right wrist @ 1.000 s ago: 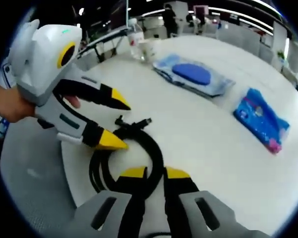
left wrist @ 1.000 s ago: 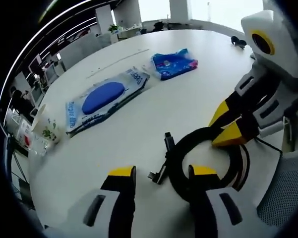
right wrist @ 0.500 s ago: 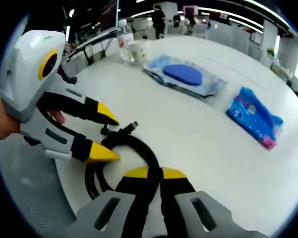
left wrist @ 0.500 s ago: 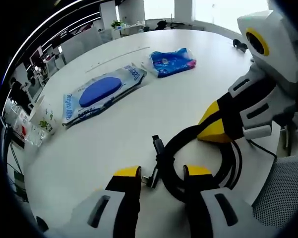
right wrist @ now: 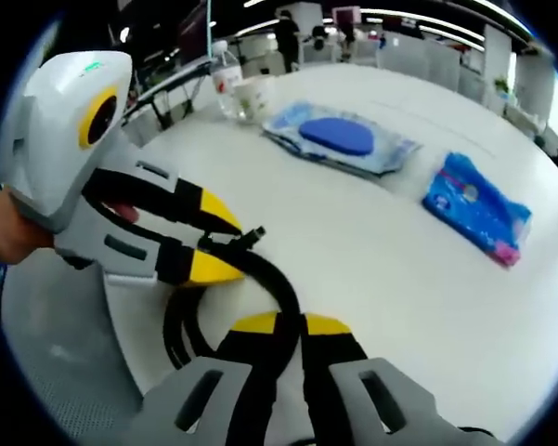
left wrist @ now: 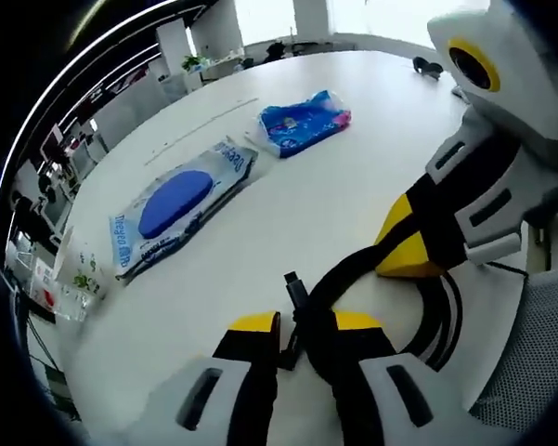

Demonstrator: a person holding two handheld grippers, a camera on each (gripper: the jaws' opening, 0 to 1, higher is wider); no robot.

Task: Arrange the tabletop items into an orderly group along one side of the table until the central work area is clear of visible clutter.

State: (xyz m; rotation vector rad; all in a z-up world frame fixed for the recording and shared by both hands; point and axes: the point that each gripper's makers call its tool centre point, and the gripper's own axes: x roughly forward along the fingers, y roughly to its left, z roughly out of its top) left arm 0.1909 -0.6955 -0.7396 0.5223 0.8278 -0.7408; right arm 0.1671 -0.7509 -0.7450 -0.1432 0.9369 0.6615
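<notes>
Both tongs are on the coiled black cable [left wrist: 418, 307], which lies at the near edge of the white desk [left wrist: 260, 242], close to the person. In the right gripper view the right tongs [right wrist: 302, 325] are clenched on a strand of the coil, tips nearly meeting with the black cord between them. In the left gripper view the left tongs [left wrist: 306, 322] are closing on the cable's plug end, jaws narrow around the cord, so I judge them gripping it too, though the contact itself is partly hidden. Beyond the cable toward the far side of the desk lies the flat wipes pack [right wrist: 339, 139] with its blue oval lid, and beside that, further from the cable, the small blue packet [right wrist: 478, 206]. Past the wipes pack, at the desk's far edge, stand a clear bottle [right wrist: 227, 79] and a cup [right wrist: 253, 97]. The step in hand looks like gathering the cable to carry it toward a tidy row. To do it well, keep both grips firm on separate parts of the coil so the loops do not spring open, lift the two ends together and level, and keep the loose plug from dragging. The likely risk is one strand slipping out and the coil sprawling across the centre.
</notes>
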